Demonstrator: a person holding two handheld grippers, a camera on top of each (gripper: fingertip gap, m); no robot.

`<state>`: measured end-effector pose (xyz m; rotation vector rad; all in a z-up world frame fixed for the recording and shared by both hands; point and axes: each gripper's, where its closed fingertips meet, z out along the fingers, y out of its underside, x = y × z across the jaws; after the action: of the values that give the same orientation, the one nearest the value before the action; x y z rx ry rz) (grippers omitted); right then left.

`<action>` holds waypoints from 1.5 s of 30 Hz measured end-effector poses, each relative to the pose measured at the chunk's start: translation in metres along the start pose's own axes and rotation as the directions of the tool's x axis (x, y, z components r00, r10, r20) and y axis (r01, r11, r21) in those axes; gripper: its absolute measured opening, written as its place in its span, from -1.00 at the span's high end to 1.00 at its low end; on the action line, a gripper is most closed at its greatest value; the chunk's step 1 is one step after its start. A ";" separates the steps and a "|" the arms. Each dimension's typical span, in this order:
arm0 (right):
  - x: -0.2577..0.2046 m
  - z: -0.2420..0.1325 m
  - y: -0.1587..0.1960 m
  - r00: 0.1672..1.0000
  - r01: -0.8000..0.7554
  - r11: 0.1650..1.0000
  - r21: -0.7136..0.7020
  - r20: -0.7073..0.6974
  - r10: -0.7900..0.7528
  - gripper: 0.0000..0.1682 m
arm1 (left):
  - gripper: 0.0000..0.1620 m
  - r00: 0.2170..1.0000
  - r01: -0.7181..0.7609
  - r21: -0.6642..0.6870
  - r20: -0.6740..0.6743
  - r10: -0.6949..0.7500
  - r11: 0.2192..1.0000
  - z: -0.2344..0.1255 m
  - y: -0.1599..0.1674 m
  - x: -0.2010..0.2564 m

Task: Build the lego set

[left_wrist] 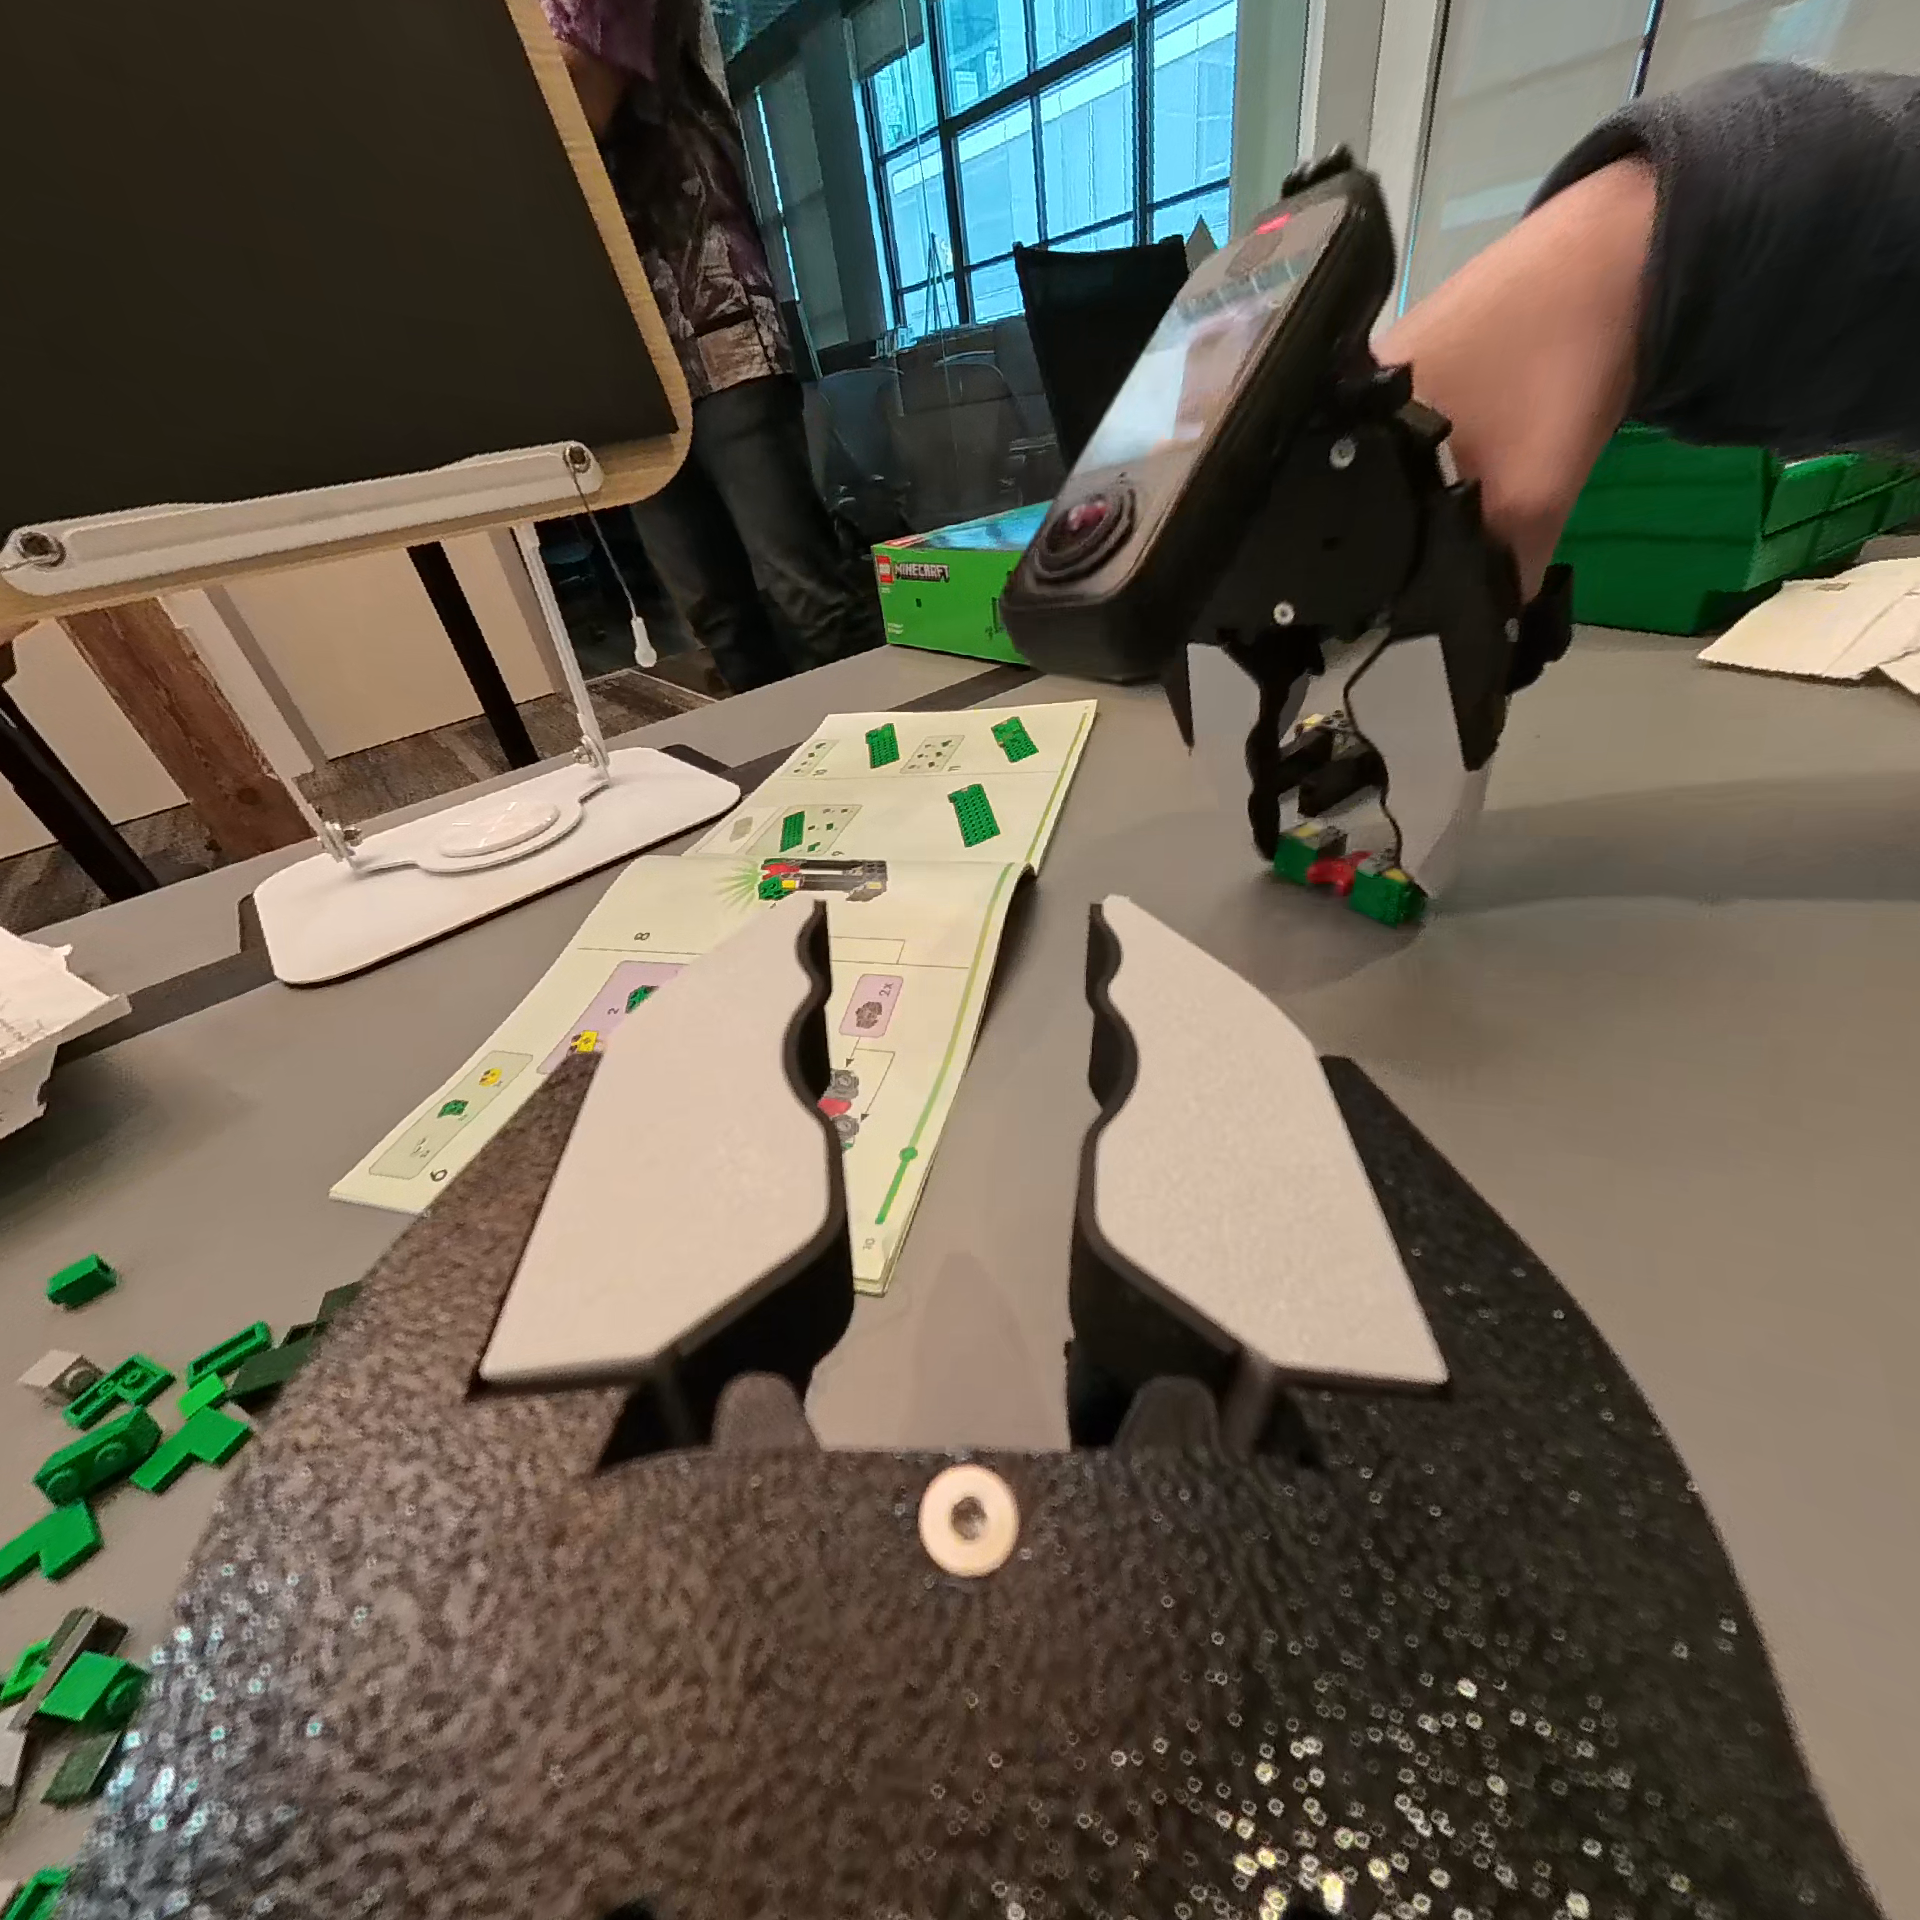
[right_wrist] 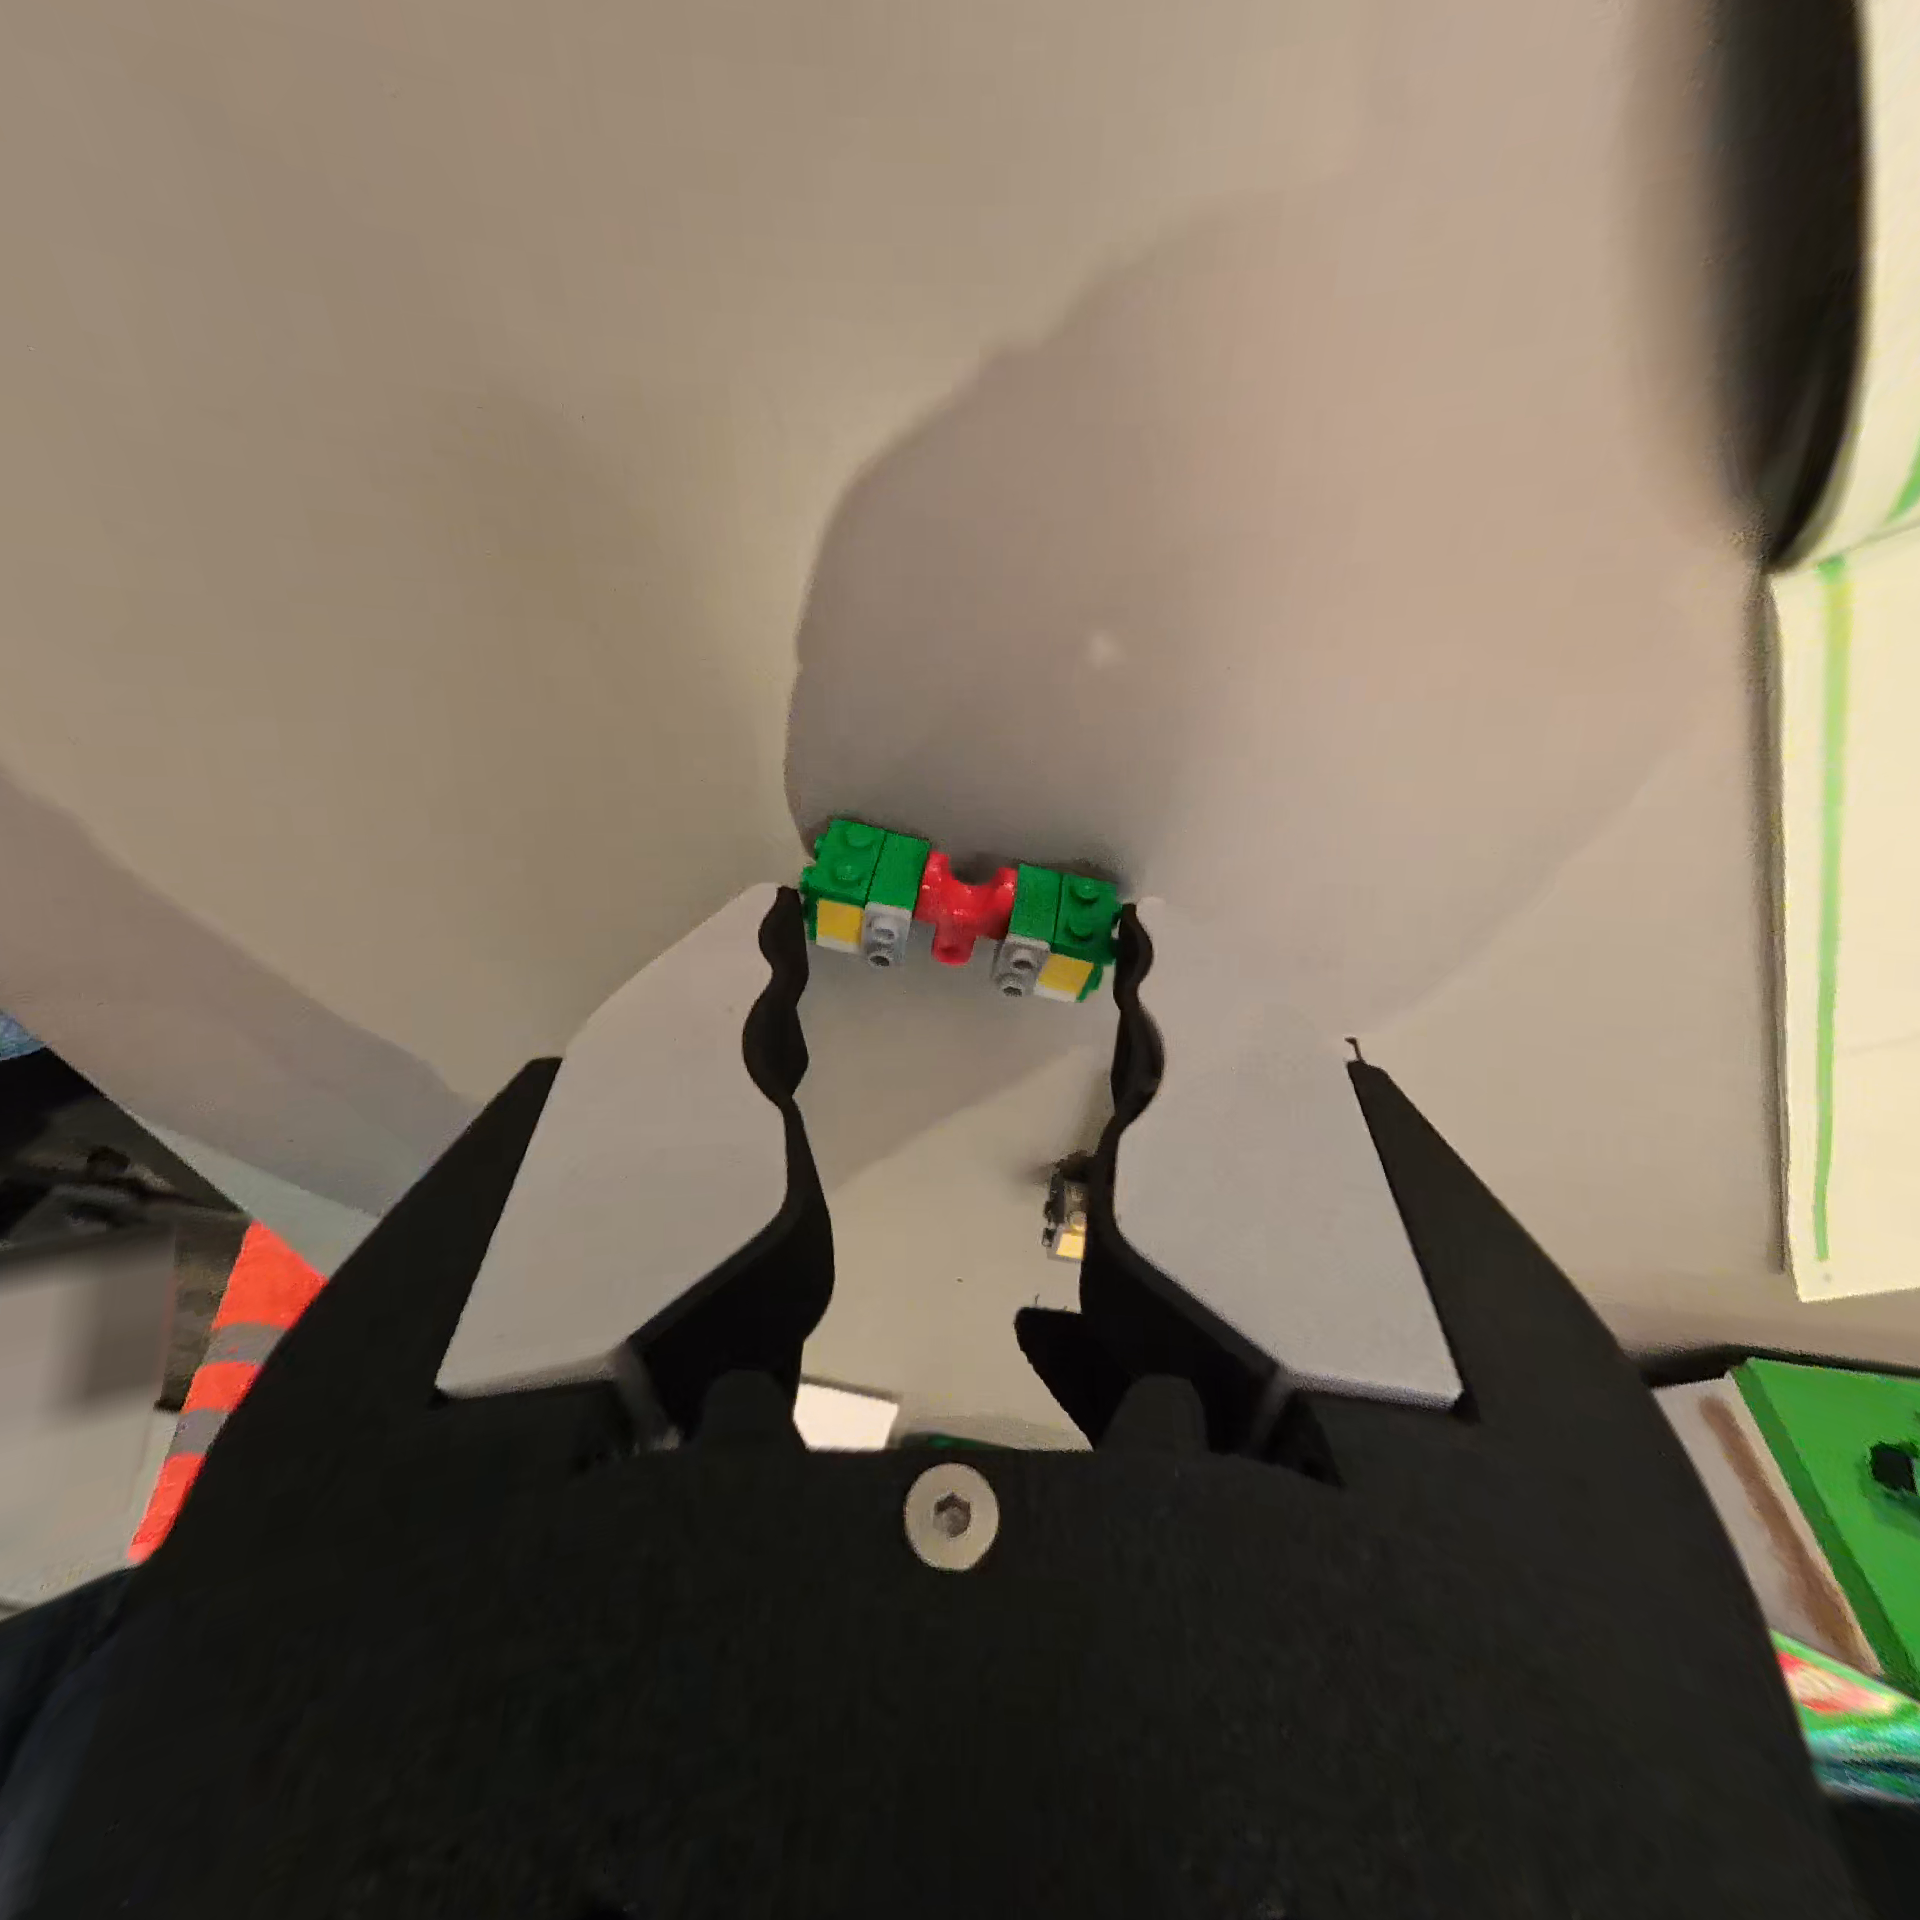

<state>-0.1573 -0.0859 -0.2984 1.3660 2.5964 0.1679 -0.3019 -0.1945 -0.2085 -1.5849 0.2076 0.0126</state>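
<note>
A small assembly [right_wrist: 961,914] of green, yellow and grey bricks joined by a red piece lies on the grey table [right_wrist: 416,520]. My right gripper [right_wrist: 958,920] straddles it, one fingertip touching each end, shut on it at table level. The left wrist view shows that gripper [left_wrist: 1330,831] and the assembly [left_wrist: 1351,878] at the far right. My left gripper [left_wrist: 961,925] is open and empty above the open instruction booklet [left_wrist: 904,821].
Loose green and grey bricks [left_wrist: 114,1455] lie at the near left. A white stand holding a dark board [left_wrist: 468,852] is at the back left, a green set box [left_wrist: 951,603] behind the booklet, green bins [left_wrist: 1704,540] and papers [left_wrist: 1829,623] at the far right. A small loose piece [right_wrist: 1065,1216] lies near my right gripper. The grippers' ends are close to 20 cm from one another.
</note>
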 end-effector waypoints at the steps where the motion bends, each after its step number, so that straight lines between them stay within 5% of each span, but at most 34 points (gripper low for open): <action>1: -0.001 0.001 -0.002 1.000 0.001 1.000 -0.007 0.007 -0.001 0.33 | 0.42 1.000 0.001 0.001 0.000 -0.001 1.000 0.000 0.000 0.000; 6: -0.008 -0.003 -0.004 0.998 -0.014 0.999 0.034 0.059 0.012 0.32 | 0.42 1.000 0.004 0.002 -0.001 -0.004 1.000 0.000 0.000 0.000; 10: -0.008 -0.020 0.005 0.992 -0.119 0.960 0.253 0.070 0.105 0.32 | 0.42 1.000 0.002 0.003 -0.002 -0.002 1.000 0.000 0.000 0.000; 16: -0.009 -0.026 0.017 0.982 -0.151 0.768 0.622 0.007 0.188 0.34 | 0.42 1.000 -0.013 -0.011 -0.008 0.013 1.000 0.001 0.001 0.002; 22: -0.027 -0.018 0.016 0.977 -0.105 0.563 0.820 -0.021 0.213 0.46 | 0.42 1.000 -0.022 -0.017 -0.009 0.022 1.000 0.002 0.002 0.003; 31: -0.036 -0.010 0.005 0.972 -0.173 0.465 0.868 0.076 0.221 0.46 | 0.42 1.000 -0.025 -0.017 -0.007 0.024 1.000 0.002 0.002 0.003; 39: -0.046 -0.014 -0.012 0.984 -0.120 0.469 0.875 0.040 0.175 0.44 | 0.43 1.000 -0.024 -0.018 -0.009 0.023 1.000 0.002 0.002 0.003; 45: -0.023 -0.032 0.003 0.956 -0.074 0.399 0.914 -0.049 0.290 0.46 | 0.42 1.000 -0.019 -0.012 -0.004 0.019 1.000 0.001 0.001 0.002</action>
<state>-0.1497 -0.1035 -0.2635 2.0075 2.7318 -1.3933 -0.3002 -0.1938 -0.2102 -1.5950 0.2257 0.0259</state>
